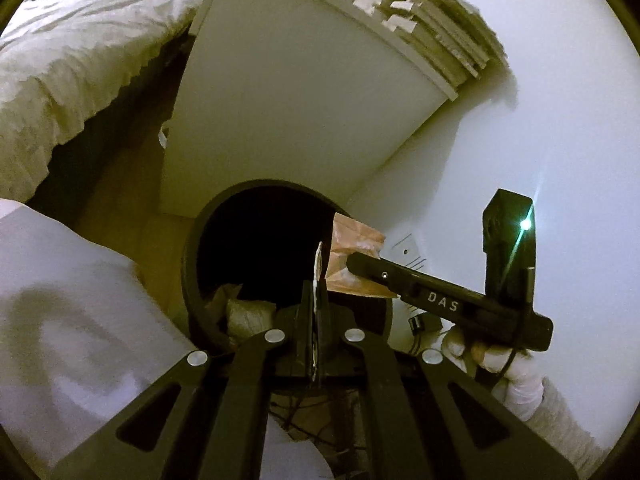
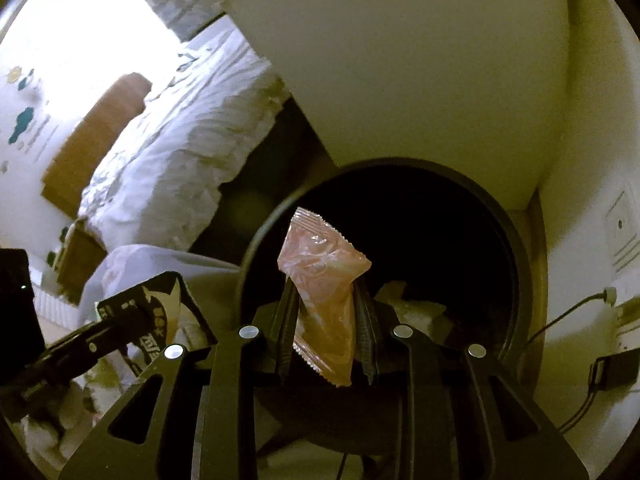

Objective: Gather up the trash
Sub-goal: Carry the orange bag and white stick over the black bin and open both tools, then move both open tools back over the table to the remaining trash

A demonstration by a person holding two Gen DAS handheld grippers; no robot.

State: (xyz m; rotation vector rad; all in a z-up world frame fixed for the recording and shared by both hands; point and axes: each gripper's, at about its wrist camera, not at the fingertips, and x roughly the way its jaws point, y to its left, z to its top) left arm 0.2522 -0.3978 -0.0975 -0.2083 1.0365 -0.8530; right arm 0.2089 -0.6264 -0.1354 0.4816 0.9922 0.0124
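One round black trash bin (image 2: 516,248), open at the top, standing on the floor against the white wall (image 1: 540,100) and just beside one white cabinet (image 1: 300,100); crumpled pale paper scraps (image 1: 248,316) lie inside it, count unclear in the dark. Two grippers, one per hand. Right gripper (image 2: 324,312): fingers pressed in on one orange-pink snack wrapper (image 2: 324,280), pinched at its lower half, with its crimped upper end standing up beyond the fingertips; held over the bin's mouth, the dark interior behind it. In the left wrist view the same wrapper (image 1: 352,256) shows at the bin's right rim, at the tip of the right gripper (image 1: 356,264), whose body is marked "DAS" and is gripped by one white-gloved hand (image 1: 492,352). Left gripper (image 1: 316,304): fingers drawn close on one thin flat packet (image 1: 319,264), seen edge-on, its top edge projecting past the fingertips above the near side of the bin opening. In the right wrist view this item appears as one black printed packet (image 2: 160,320) with white lettering, held left of the bin and outside its rim by the left gripper (image 2: 132,320). One bed (image 2: 180,140) with rumpled white bedding, well apart from the bin. One stack of boards or books (image 1: 440,40) atop the cabinet. One black adapter with cable (image 2: 612,368) by the wall.
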